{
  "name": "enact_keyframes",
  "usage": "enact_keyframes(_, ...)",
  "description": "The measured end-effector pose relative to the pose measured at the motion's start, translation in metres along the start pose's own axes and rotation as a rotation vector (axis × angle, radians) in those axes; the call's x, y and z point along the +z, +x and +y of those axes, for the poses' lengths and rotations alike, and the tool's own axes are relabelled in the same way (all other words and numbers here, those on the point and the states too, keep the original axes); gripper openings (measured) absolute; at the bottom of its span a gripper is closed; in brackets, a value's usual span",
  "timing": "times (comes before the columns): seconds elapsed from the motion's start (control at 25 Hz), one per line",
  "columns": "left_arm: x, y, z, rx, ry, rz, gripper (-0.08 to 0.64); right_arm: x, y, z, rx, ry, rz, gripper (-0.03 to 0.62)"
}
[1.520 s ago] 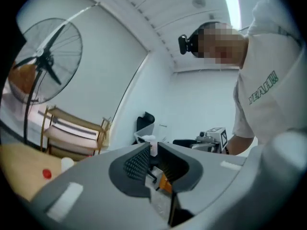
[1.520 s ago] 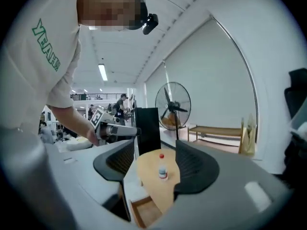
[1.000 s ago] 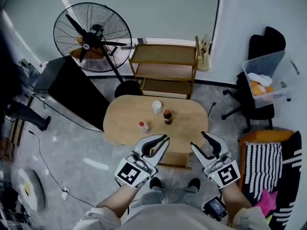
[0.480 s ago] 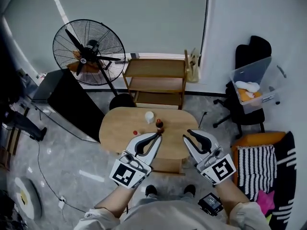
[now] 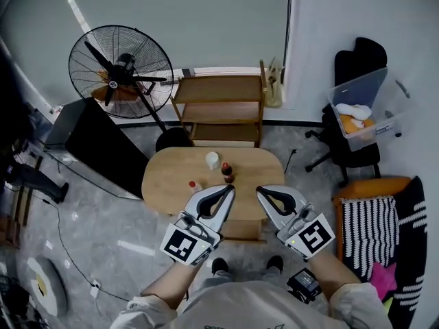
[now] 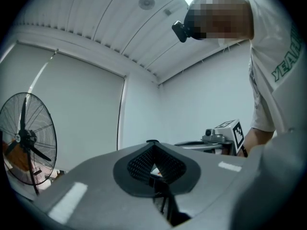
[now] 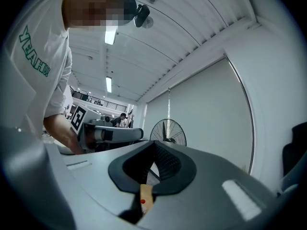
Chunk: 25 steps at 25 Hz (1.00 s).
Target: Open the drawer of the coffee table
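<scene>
The person is holding the left gripper [image 5: 230, 190] and right gripper [image 5: 260, 190] closed, empty, side by side over the coffee table [image 5: 171, 177], seemingly parked clear; the drawer [image 5: 241, 230] is showing beneath the near edge, its opening unclear.

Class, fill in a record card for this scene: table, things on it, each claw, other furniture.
Table: oval wooden coffee table
On it: white cup, dark bottle, small red-capped bottle
Left claw: shut, empty, in the air
Right claw: just closed, shut, empty
Behind table: wooden shelf, standing fan
</scene>
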State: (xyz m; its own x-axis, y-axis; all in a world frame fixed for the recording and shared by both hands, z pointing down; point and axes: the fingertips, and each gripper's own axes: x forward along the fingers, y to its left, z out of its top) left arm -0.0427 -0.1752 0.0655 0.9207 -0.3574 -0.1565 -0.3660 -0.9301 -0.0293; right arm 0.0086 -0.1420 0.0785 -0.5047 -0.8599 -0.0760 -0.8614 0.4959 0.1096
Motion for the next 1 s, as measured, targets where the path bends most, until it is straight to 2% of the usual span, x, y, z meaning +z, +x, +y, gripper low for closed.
enact_keyframes(0.28, -0.010, 0.000, 0.004, 0.016, -0.027, 0.018, 0.000, -0.006, -0.001, -0.006, -0.006, -0.001, 0.023, 0.006)
enact_keyframes(1.0, -0.019, -0.002, 0.013, 0.021, -0.025, 0.055, 0.000, -0.014, 0.001, -0.010, -0.004, -0.004, 0.042, 0.006)
